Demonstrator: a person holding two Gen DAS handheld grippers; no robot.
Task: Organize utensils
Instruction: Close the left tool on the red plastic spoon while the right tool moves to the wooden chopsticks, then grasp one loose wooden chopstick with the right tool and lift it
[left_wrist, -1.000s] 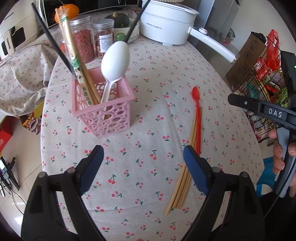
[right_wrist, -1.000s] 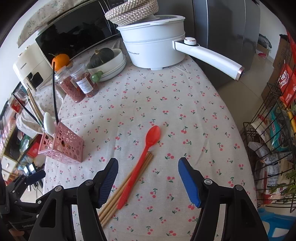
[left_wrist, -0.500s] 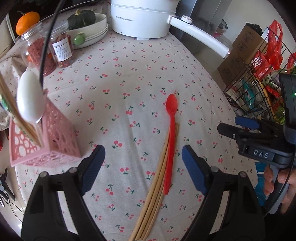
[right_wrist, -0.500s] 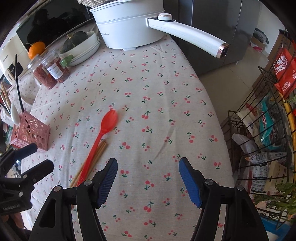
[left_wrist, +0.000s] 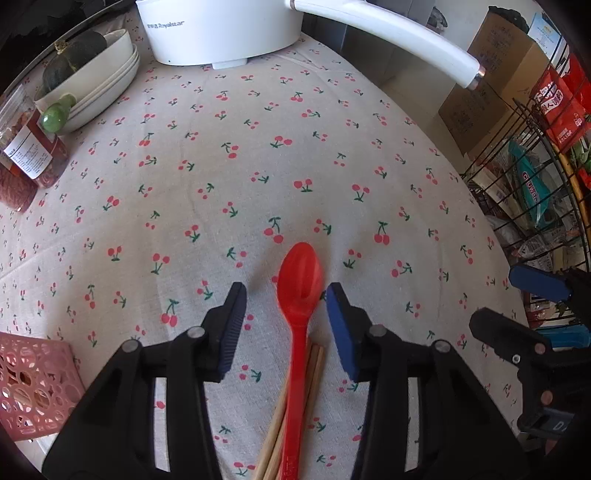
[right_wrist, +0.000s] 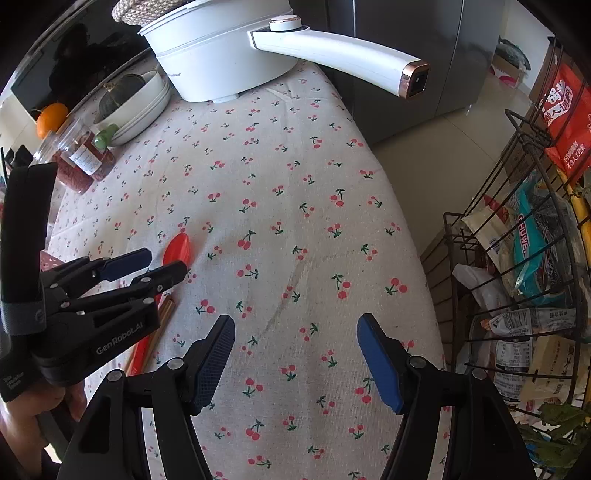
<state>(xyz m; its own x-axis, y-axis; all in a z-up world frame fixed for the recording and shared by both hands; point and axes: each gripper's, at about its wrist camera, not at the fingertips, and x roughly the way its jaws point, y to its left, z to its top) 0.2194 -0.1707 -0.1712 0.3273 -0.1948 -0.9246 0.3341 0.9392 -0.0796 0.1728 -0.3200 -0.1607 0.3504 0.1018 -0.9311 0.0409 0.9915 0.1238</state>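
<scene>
While the left claw has just been closing, its jaws stand on either side of the red spoon, which lies flat on the desk with its bowl between the pads; a gap shows on each side, so the pads do not yet press it. The spoon's handle rests over a bundle of wooden chopsticks lying on the cherry-print cloth. The pink basket stands at the left edge. The right claw hangs spread and empty above bare cloth, to the right of the spoon.
</scene>
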